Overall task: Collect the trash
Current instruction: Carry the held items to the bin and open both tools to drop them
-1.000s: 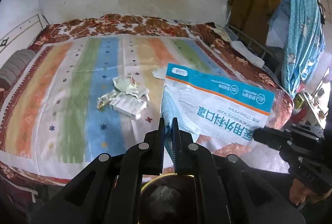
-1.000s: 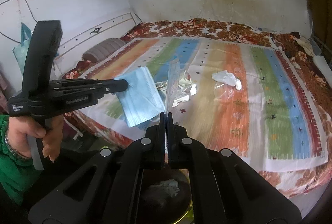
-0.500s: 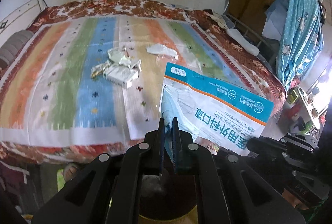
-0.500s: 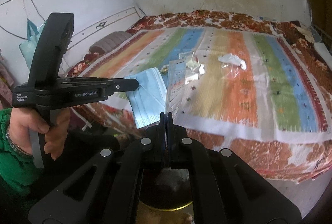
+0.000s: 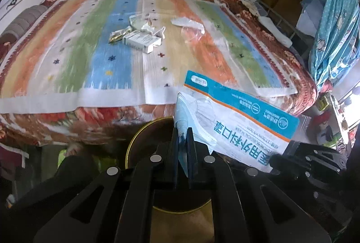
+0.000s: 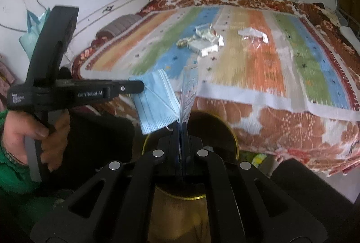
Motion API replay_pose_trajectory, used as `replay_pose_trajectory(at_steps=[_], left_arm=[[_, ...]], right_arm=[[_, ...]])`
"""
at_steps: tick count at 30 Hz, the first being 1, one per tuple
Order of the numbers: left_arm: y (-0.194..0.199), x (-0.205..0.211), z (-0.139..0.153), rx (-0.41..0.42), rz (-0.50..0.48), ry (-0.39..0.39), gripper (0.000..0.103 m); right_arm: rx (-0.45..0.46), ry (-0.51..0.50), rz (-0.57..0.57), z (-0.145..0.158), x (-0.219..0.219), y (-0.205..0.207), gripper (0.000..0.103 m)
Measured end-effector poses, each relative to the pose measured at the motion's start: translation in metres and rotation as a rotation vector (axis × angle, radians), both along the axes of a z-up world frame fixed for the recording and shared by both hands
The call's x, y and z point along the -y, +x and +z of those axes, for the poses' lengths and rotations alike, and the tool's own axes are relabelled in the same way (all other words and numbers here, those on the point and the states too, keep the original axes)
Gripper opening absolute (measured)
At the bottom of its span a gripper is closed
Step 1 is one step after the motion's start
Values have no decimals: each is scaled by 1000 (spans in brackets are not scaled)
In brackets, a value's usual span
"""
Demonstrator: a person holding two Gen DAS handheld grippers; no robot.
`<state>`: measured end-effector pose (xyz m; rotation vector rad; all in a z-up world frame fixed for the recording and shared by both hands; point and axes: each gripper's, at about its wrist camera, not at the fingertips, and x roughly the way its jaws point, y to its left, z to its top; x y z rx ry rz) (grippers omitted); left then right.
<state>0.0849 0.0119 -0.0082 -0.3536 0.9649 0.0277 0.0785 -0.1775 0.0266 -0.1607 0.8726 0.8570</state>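
- The left hand-held gripper is clamped on a blue mask, which hangs from its tips above and just to the side of the bin that stands on the floor against the bed.
- The right hand-held gripper is clamped on the edge of the mask packet, a flat plastic bag with a blue band and print; it stands nearly edge-on over the bin's mouth in the right wrist view.
- The step in hand appears to be dropping both pieces into the bin.
- To do it well, each piece should hang wholly inside the gold rim before the jaws part; the mask looks to hang partly outside it on the near side.
- The packet is wide and light, so it will likely catch on the rim or drift; tipping one corner down into the opening first should help.
- Letting go of one piece at a time lowers the chance that the two tangle; the mask's ear loops may snag on the gripper tips.
- More trash lies well apart on the bed's striped cover: a small white box, a gold wrapper, crumpled paper and a clear film with tissue. All of it waits for later trips.
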Motion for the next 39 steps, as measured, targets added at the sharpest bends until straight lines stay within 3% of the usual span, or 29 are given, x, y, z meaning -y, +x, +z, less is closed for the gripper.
replay_pose_trajectory(at_steps=[3,16,23,30,32,35,37,39], left_arm=[[-1,-1,-14,-43,-3,-74,6],[5,20,-54,-185,-8,-11,6],[16,16,-94,-314,45,-32,6],[25,11,-110,-354,96,-14,6],[27,8,-113,-361,107,-25,8],[29,2,-115,-360,133,-63,23],[31,-2,-115,-355,151,-85,35],[31,-4,-111,-343,163,-99,38]], right_arm=[[-27,-25,0,-10,-1,-8,1],[-147,-131,-31,-50,-7,-11,1],[-245,-153,-75,-78,-13,-1,1],[-316,-215,-115,-107,-22,9,1],[-342,-221,-135,-115,-22,15,1],[-377,-223,-173,-124,-21,24,3],[-407,-225,-198,-130,-21,30,24],[-421,-215,-211,-132,-20,33,28]])
